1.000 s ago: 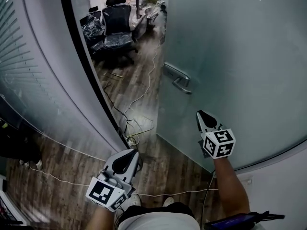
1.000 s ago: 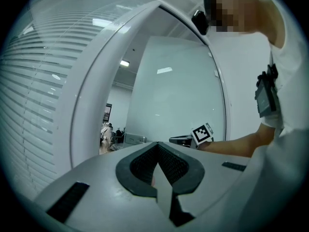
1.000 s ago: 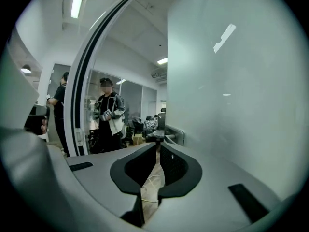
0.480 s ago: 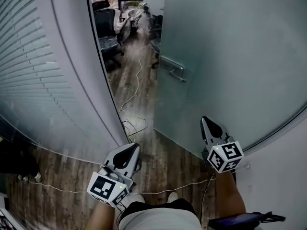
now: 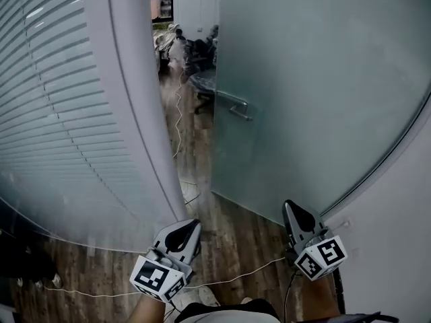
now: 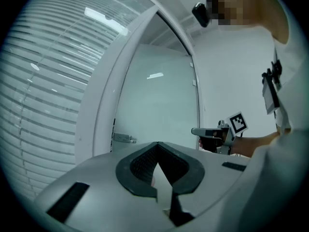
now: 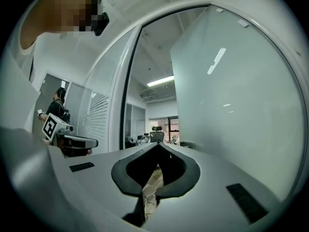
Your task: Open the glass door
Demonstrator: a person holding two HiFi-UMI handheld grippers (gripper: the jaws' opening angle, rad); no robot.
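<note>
The door point(image 5: 316, 79), a frosted glass leaf, stood ajar on the right, with a narrow gap between its free edge and the grey frame point(image 5: 135, 99). Its handle point(image 5: 234, 106) sat on that edge, about halfway up the leaf as the head view showed it. Through the gap lay a room with a wood floor point(image 5: 222, 241), a pale cable trailing along it, and office chairs point(image 5: 195, 49) at the far end. Left of the frame ran a glass wall with blinds point(image 5: 54, 113) behind it. Both grippers were held low and close to the person, well short of the handle. The left gripper point(image 5: 190, 226) was below the foot of the frame, its jaws clenched together on nothing. The right gripper point(image 5: 289, 207) was in front of the door's lower glass, likewise clenched and empty; its own view looked along the jaws into the gap, with the leaf filling the right side. Whether it touched the glass could not be told. A thin white cord point(image 5: 236, 271) crossed the floor between the two grippers, near the person's feet.
</note>
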